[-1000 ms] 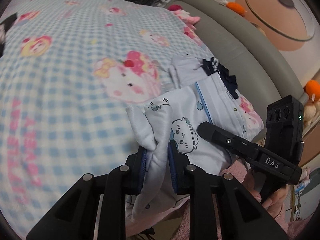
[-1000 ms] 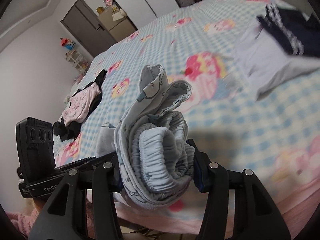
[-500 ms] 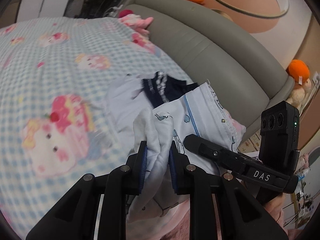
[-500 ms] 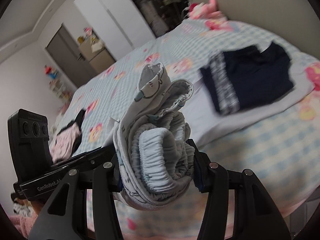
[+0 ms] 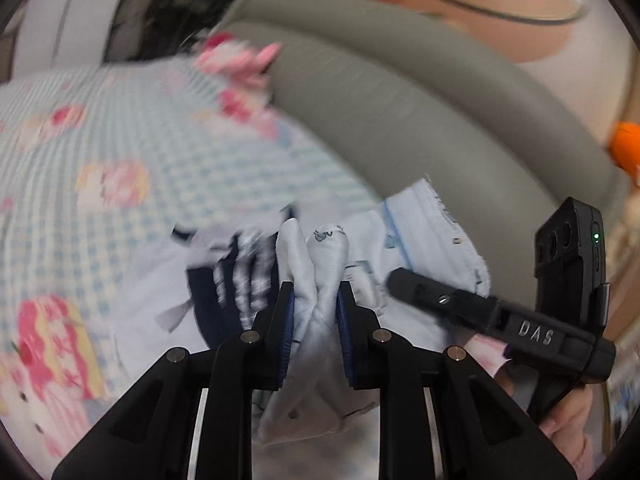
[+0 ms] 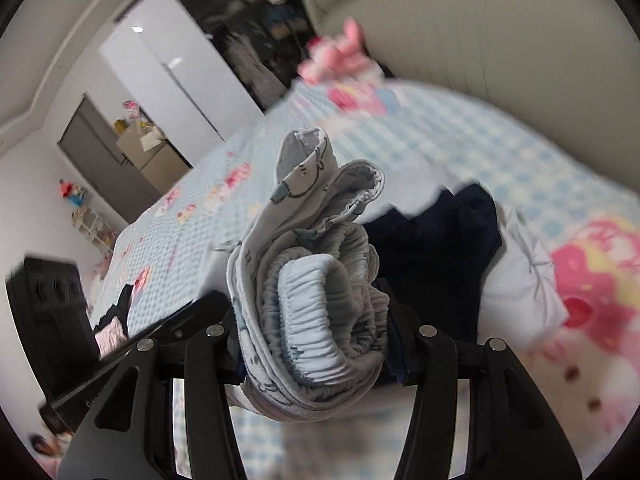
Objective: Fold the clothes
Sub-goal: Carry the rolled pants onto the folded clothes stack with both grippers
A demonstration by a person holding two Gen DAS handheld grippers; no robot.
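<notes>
Left tongs point(image 5: 315, 300): narrowed onto a pinch of pale blue printed cloth, seen at lower centre of the left wrist view.
Right tongs point(image 6: 316, 320): clamped around a thick roll of the same cloth, its gathered elastic waistband facing the lens at centre of the right wrist view.
Garment point(image 6: 316, 300): pale blue, cartoon-printed, judged to be pyjama bottoms; held bunched between both tongs, above the bed point(image 5: 120, 152), not laid flat.
Other tong unit: the right-hand unit point(image 5: 500, 320), marked DAS, is seen at lower right of the left wrist view; the left-hand unit point(image 6: 48, 320) at lower left of the right wrist view.
Stack on bed: a navy piece with white stripes point(image 5: 236, 280) is seen lying on a white folded piece point(image 6: 520, 292), at centre left of the left wrist view and centre right of the right wrist view. Both look already folded.
Unfolded pile: pink and black clothes point(image 6: 112, 320) are seen at left of the right wrist view, well apart from the stack.
Progress: the held garment is compactly doubled over and is judged close to being set down, likely at the stack; the far pile looks left to do.
Containers: none seen holding clothes; cardboard boxes point(image 6: 144, 148) in the upper left, contents not discernible.
Image quality: much motion blur; fine detail not readable.
</notes>
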